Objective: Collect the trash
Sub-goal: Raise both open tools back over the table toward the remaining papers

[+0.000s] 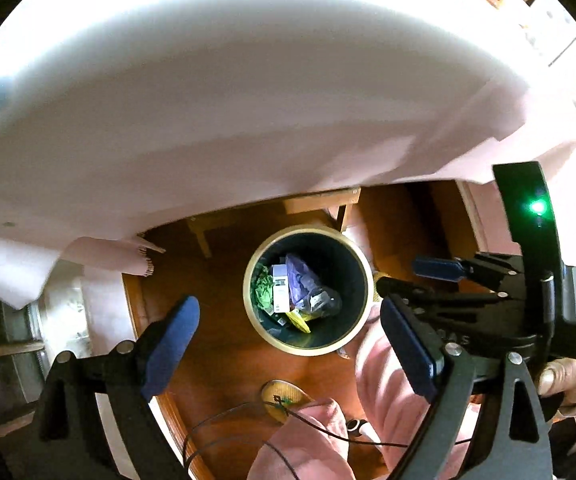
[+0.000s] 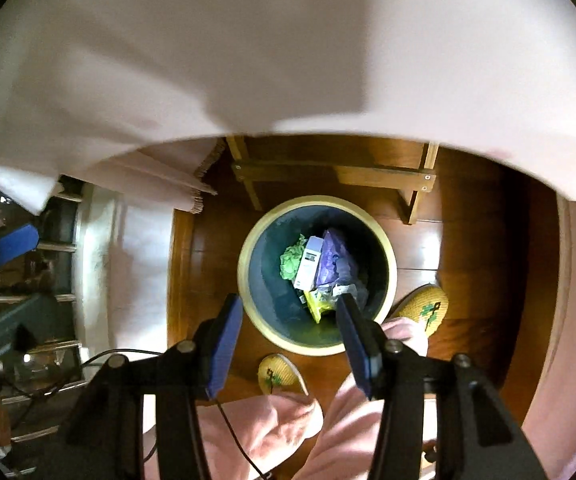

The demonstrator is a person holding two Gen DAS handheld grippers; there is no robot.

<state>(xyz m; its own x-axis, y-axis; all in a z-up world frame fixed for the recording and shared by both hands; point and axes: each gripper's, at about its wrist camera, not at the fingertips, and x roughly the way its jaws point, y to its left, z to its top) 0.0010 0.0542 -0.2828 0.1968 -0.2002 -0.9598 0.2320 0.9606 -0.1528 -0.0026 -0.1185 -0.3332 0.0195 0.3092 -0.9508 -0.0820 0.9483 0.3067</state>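
A round trash bin with a cream rim (image 1: 252,312) (image 2: 243,284) stands on the wooden floor below the table edge. It holds several pieces of trash: green crumpled paper (image 2: 291,261), a white box (image 2: 308,264), a purple bag (image 1: 302,280) (image 2: 334,260) and a yellow wrapper (image 2: 315,303). My left gripper (image 1: 288,340) is open and empty above the bin. My right gripper (image 2: 290,328) is open and empty over the bin's near rim; it also shows in the left wrist view (image 1: 412,276).
A table under a pink cloth (image 1: 247,100) (image 2: 288,48) fills the upper part of both views. A wooden stool frame (image 2: 328,172) stands behind the bin. The person's pink trousers (image 2: 271,428) and yellow slippers (image 2: 277,374) are beside the bin. A black cable (image 1: 247,420) trails below.
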